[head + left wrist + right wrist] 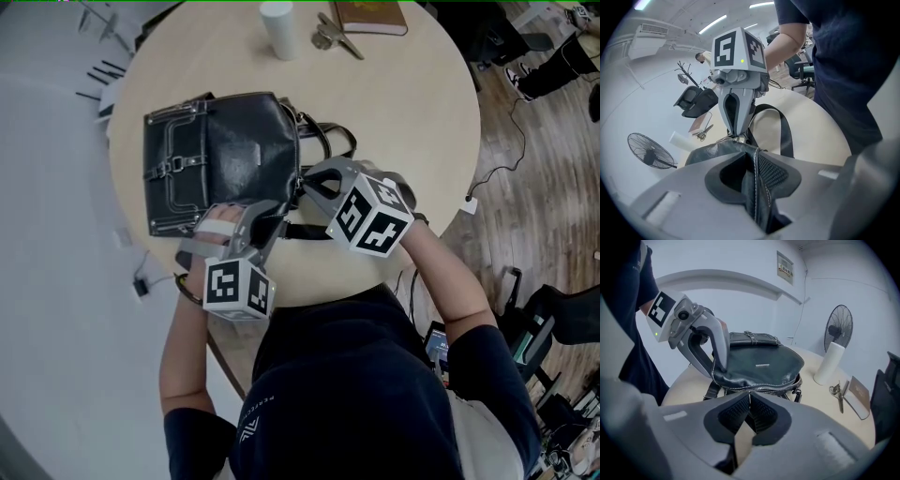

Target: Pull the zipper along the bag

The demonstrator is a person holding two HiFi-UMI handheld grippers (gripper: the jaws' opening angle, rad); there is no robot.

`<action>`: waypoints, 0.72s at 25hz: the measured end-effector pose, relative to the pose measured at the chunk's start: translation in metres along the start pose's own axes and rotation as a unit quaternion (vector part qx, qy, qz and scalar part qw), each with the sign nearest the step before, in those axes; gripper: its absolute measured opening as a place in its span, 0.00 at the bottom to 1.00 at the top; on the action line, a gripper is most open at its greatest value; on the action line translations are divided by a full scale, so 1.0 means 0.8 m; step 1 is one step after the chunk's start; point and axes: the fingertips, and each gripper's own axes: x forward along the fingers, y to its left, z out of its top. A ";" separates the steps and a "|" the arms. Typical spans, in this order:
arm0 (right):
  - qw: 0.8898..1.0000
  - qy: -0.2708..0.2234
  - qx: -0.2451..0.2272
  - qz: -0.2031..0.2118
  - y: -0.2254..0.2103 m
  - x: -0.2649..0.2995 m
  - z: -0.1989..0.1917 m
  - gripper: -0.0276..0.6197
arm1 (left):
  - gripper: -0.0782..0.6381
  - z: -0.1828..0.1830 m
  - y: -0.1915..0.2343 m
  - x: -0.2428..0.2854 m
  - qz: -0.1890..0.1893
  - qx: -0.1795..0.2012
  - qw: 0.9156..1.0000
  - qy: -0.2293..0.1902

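A black leather handbag (220, 155) lies on the round beige table (422, 112). My left gripper (272, 217) is at the bag's near edge, shut on a stitched fold of the leather (754, 164). My right gripper (302, 186) comes in from the right at the bag's top opening. Its jaws are shut at the silver zipper (761, 388), with the thin zipper pull pinched at the tips (749, 397). The right gripper view shows the left gripper (717, 369) pressing the bag's (759, 362) corner. The bag's strap (785, 131) loops loose on the table behind.
At the table's far side stand a white cylinder (277, 30), a bunch of keys (333, 37) and a brown book (370, 16). A standing fan (839, 329) is beyond the table. Office chairs and cables are on the wooden floor at the right (553, 319).
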 end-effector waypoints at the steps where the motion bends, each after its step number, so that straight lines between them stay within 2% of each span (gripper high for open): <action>1: 1.000 0.000 0.001 -0.008 -0.003 -0.002 0.000 0.06 | 0.24 0.000 0.000 0.000 -0.001 -0.001 1.000 0.000; 11: 0.998 0.001 -0.001 -0.061 -0.023 -0.009 0.000 0.07 | 0.24 -0.001 -0.001 -0.002 -0.004 -0.008 1.000 -0.005; 18: 0.997 0.003 -0.004 -0.083 -0.036 -0.009 0.001 0.07 | 0.23 -0.001 -0.001 -0.003 -0.007 -0.015 1.000 -0.010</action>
